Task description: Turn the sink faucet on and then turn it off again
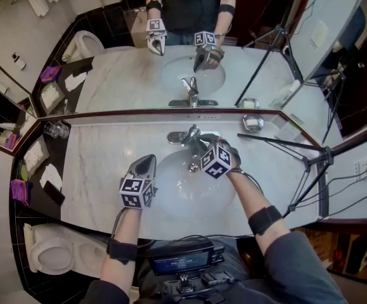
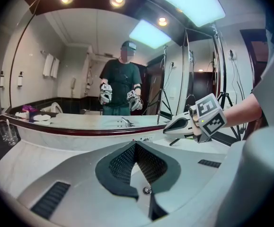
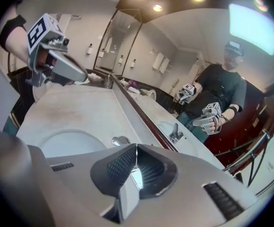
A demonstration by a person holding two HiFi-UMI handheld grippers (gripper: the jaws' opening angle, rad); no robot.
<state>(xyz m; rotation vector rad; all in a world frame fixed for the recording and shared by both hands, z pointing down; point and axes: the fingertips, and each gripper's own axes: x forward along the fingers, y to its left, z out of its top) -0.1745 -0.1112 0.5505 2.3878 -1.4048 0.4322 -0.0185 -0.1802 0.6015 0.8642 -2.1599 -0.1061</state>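
While the person stands at the marble counter [image 1: 94,163], the chrome faucet [image 1: 184,135] sits at the far rim of the white basin [image 1: 177,198], close against the mirror [image 1: 107,75]. The right gripper [image 1: 201,146] hovers just beside it on the near right, jaws clenched together on nothing. The left gripper [image 1: 148,162] hangs over the basin's left edge, likewise clenched and empty.
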